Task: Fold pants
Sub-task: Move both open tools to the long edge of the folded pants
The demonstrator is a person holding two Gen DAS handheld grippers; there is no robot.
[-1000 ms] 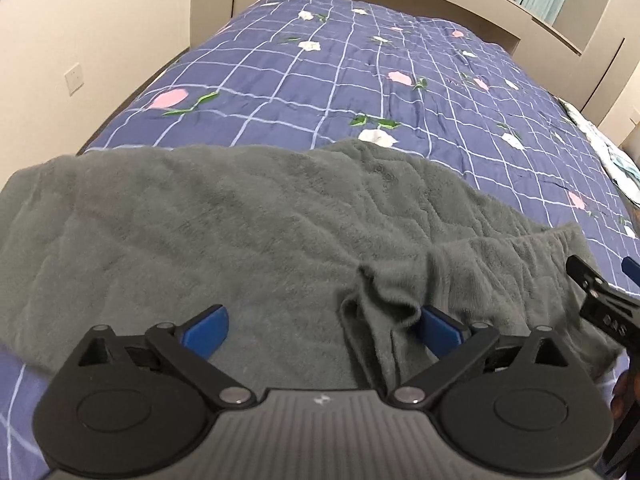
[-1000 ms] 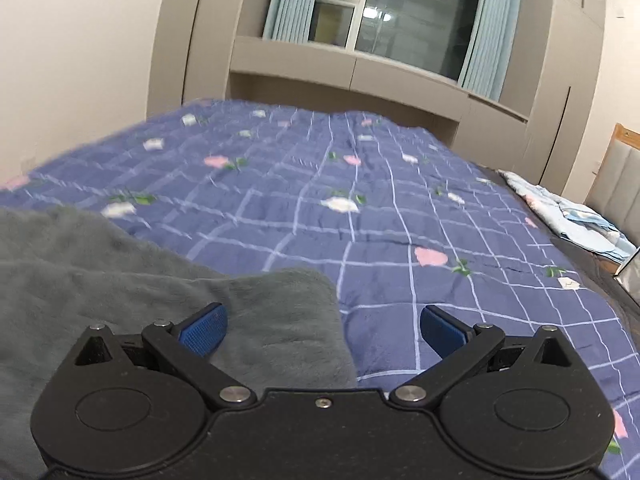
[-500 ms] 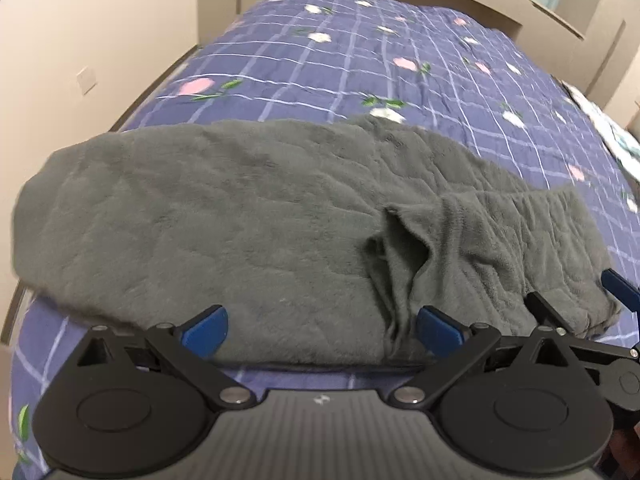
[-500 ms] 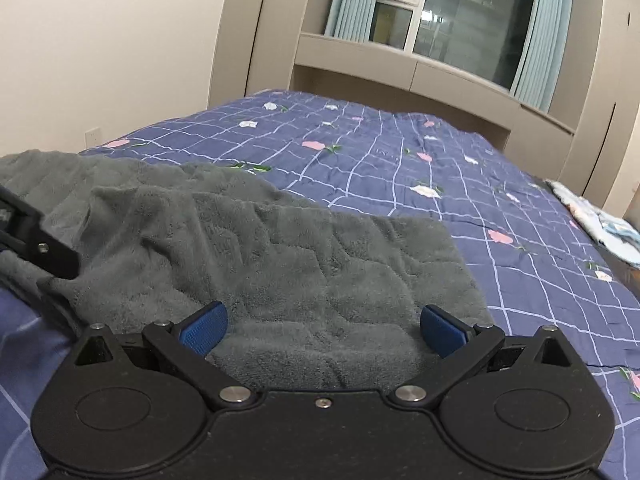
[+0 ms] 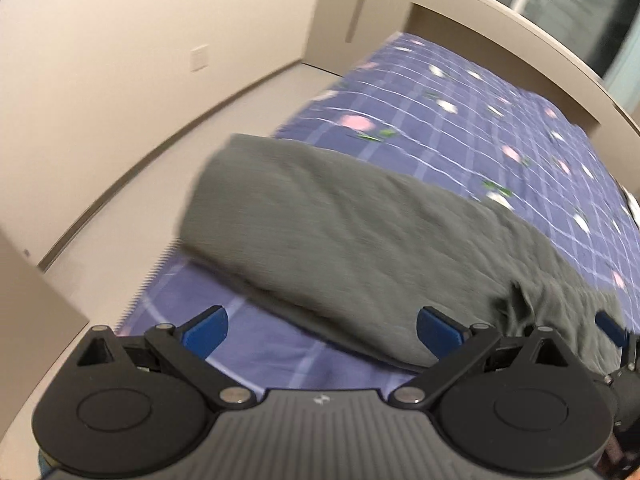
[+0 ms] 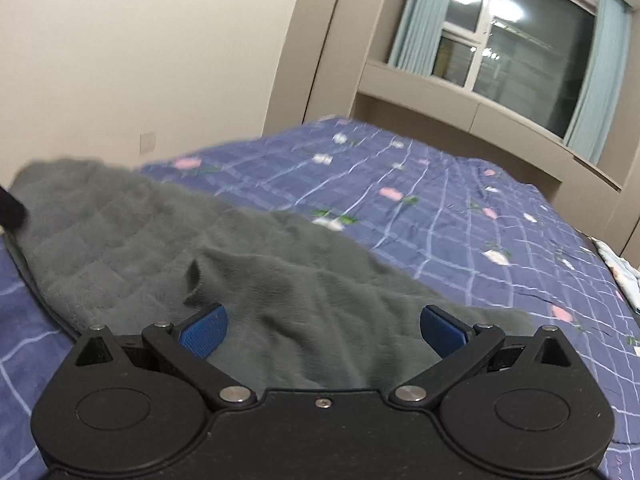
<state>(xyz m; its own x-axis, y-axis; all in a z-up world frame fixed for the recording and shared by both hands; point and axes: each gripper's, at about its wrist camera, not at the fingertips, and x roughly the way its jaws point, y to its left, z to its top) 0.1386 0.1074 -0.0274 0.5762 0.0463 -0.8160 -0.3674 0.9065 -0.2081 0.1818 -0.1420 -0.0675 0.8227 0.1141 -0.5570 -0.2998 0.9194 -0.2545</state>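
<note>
Evidently between folds: the grey pants (image 5: 360, 248) lie lengthwise along the near edge of the bed (image 5: 480, 128), partly doubled over. Both the left gripper (image 5: 320, 326) and right gripper (image 6: 322, 330) have jaws apart, empty. Next, I judge, each must pinch an end.

left claw (image 5: 320, 330) and right claw (image 6: 323, 330) gape wide.

no readable text, labels, brands or numbers, only a small unclear emblem on the left tool (image 5: 320, 332)
</note>
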